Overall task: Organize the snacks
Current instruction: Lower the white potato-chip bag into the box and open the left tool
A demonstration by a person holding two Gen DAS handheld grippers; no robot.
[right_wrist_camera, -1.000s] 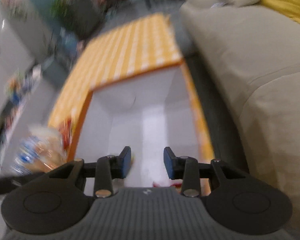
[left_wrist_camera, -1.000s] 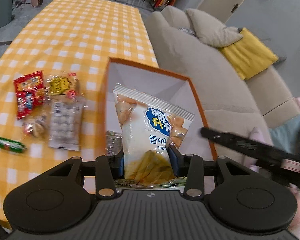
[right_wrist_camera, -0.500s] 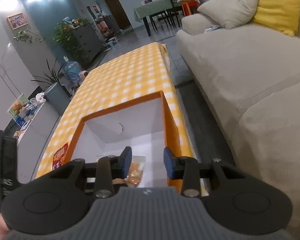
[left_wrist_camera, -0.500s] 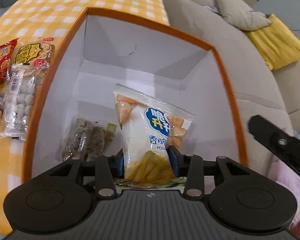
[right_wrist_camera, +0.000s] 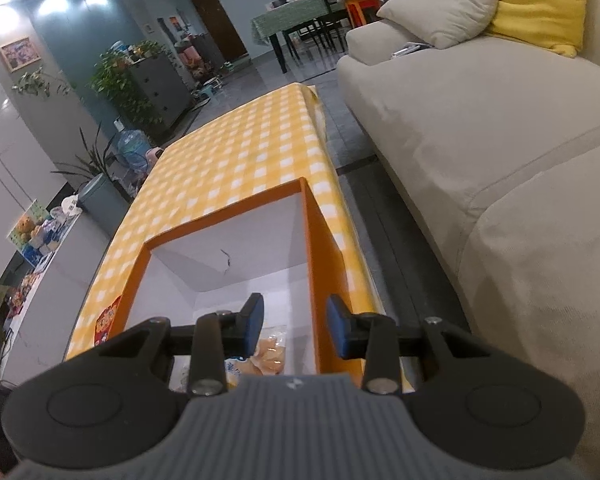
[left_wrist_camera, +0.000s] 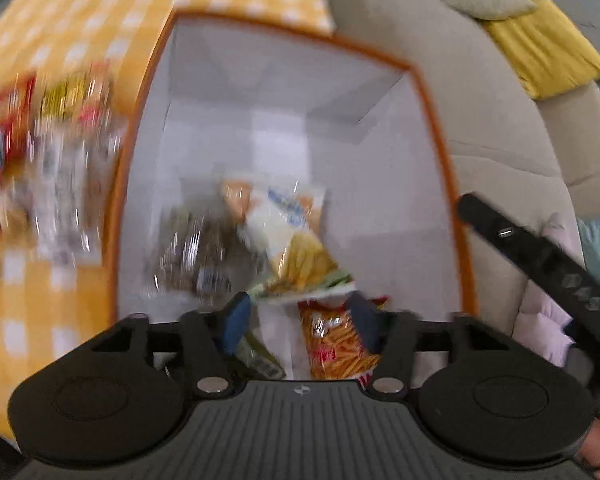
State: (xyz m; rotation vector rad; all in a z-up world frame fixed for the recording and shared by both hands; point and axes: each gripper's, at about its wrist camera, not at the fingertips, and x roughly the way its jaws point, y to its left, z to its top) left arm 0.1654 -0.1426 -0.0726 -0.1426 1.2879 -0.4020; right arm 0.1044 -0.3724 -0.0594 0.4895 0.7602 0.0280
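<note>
Left claw (left_wrist_camera: 298, 322): pads spread, nothing pinched. The jaws have just been closing in, with no packet between the pads. The chip bag (left_wrist_camera: 286, 232), white and yellow, lies loose beyond the tips, down inside the orange box (left_wrist_camera: 440, 148), tilted against a dark clear-wrapped packet (left_wrist_camera: 198, 252). An orange stick-snack bag (left_wrist_camera: 340, 344) sits on the box floor under the claw. View is motion-blurred; fine detail of the packets cannot be read.

Right claw (right_wrist_camera: 295, 326): pads apart, empty, poised over the near right corner of the same box, whose right wall (right_wrist_camera: 320, 272) shows between the pads. Its black body (left_wrist_camera: 540, 256) crosses the right side of the left view.

Step in hand, as judged: drop-off of the chip bag into the box is done.

Next move, as judged: lift the left claw clear of the box rim and go left to the loose snacks (left_wrist_camera: 56, 152) on the bench (right_wrist_camera: 236, 160) just beside the box: a red pack, a yellow one, a clear bag. They are flat and crinkly, so a pinch on an edge would suit.

Surface: yellow-and-white checked cloth, far half bare.

Room: beige sofa (right_wrist_camera: 500, 128) along the right with a yellow cushion (right_wrist_camera: 540, 4); potted plants, a grey cabinet and a dining table further back.
</note>
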